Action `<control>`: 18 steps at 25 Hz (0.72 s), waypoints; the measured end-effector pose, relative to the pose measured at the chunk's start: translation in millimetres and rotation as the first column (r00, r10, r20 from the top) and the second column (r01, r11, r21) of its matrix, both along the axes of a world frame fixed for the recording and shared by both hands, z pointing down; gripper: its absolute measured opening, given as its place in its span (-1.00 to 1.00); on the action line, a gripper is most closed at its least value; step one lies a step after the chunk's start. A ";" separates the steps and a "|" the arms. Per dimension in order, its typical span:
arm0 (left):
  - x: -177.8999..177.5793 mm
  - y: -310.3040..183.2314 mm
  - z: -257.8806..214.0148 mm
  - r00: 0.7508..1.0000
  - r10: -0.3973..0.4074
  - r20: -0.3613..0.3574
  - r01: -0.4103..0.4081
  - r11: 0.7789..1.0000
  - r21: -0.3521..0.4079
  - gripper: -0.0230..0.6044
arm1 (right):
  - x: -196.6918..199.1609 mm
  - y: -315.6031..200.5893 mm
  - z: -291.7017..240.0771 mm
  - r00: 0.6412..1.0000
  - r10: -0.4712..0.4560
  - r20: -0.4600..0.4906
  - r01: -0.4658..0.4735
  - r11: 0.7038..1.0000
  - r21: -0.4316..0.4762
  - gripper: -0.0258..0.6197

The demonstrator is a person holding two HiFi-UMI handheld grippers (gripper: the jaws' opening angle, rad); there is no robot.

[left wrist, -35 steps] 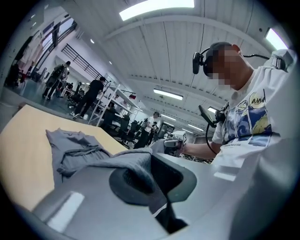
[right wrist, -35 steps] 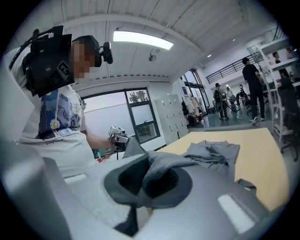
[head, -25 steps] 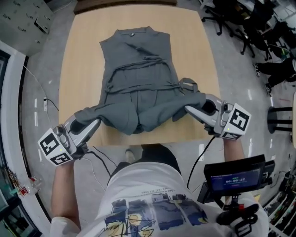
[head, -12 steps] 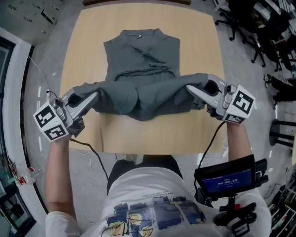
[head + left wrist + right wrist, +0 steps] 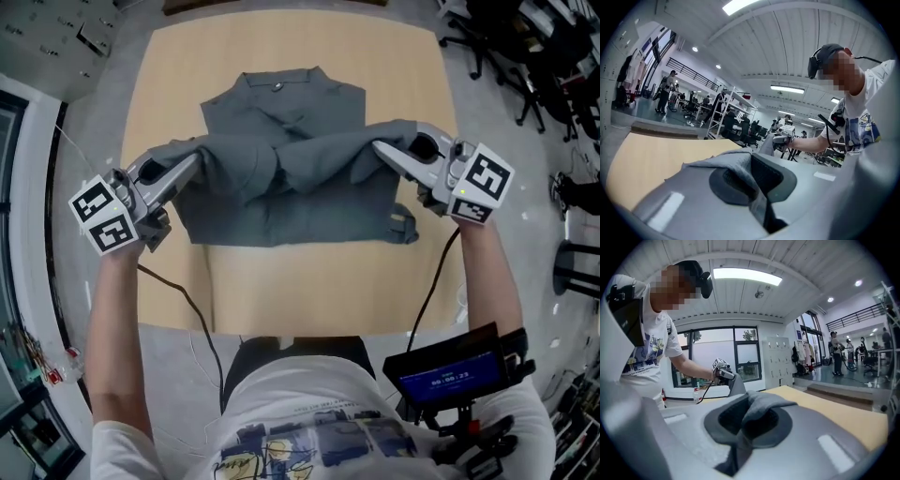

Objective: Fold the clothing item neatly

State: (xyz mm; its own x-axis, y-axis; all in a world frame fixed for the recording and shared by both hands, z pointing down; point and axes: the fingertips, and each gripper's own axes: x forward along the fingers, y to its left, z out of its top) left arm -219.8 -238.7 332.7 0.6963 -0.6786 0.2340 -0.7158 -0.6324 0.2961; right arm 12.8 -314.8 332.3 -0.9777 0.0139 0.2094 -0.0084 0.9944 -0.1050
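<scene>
A grey sleeveless garment point(image 5: 281, 187) lies on the wooden table point(image 5: 281, 281), collar at the far end. Its near hem is lifted and doubled over its middle. My left gripper point(image 5: 195, 159) is shut on the hem's left corner, my right gripper point(image 5: 378, 148) on the right corner. In the left gripper view grey cloth point(image 5: 740, 161) is pinched between the jaws of the left gripper point(image 5: 754, 187), and the other gripper point(image 5: 785, 136) shows across the table. In the right gripper view a fold of cloth point(image 5: 759, 404) bulges from the closed jaws of the right gripper point(image 5: 743, 427). A loose grey tie end point(image 5: 403, 225) lies at the garment's right edge.
Bare tabletop shows between the garment and the near edge. Black office chairs point(image 5: 553, 56) stand to the right of the table. Cables point(image 5: 178, 300) hang from both grippers toward the person, and a small screen point(image 5: 445, 370) sits at the person's right hip.
Both grippers have carried the lifted hem away from the person, from the table's near edge to over the garment's middle. The near part of the table is now uncovered.
</scene>
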 end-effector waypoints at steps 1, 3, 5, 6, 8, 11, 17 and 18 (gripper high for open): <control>-2.3 -9.1 3.2 1.000 0.000 -0.001 0.000 1.000 -0.002 -0.87 | -0.1 -10.0 3.9 1.000 0.012 -0.001 -0.012 1.000 0.001 -0.87; -9.3 -29.3 11.2 1.000 -0.010 -0.007 0.010 1.000 -0.010 -0.87 | -0.4 -32.0 13.0 0.999 0.038 -0.006 -0.038 0.999 0.003 -0.87; -17.4 -50.0 20.9 1.000 -0.026 -0.013 0.026 0.999 -0.023 -0.87 | -0.9 -55.1 24.2 0.998 0.069 -0.016 -0.069 0.998 -0.002 -0.87; -21.4 -60.4 26.0 0.999 -0.035 -0.017 0.035 0.999 -0.032 -0.87 | -1.2 -66.5 30.2 0.996 0.083 -0.021 -0.083 0.996 -0.007 -0.87; -29.6 -82.6 37.5 0.998 -0.055 -0.018 0.054 0.997 -0.054 -0.87 | -1.8 -90.0 42.8 0.993 0.111 -0.033 -0.112 0.994 -0.018 -0.87; -44.7 -106.0 60.9 0.997 -0.083 -0.010 0.081 0.993 -0.090 -0.87 | -6.3 -116.6 66.9 0.988 0.148 -0.049 -0.150 0.988 -0.047 -0.87; -64.3 -115.5 95.0 0.993 -0.122 -0.003 0.120 0.983 -0.141 -0.87 | -13.7 -126.7 106.6 0.981 0.180 -0.074 -0.187 0.976 -0.109 -0.87; -66.8 -119.6 101.5 0.992 -0.124 -0.004 0.122 0.981 -0.148 -0.87 | -13.7 -130.9 113.9 0.979 0.185 -0.081 -0.194 0.974 -0.119 -0.87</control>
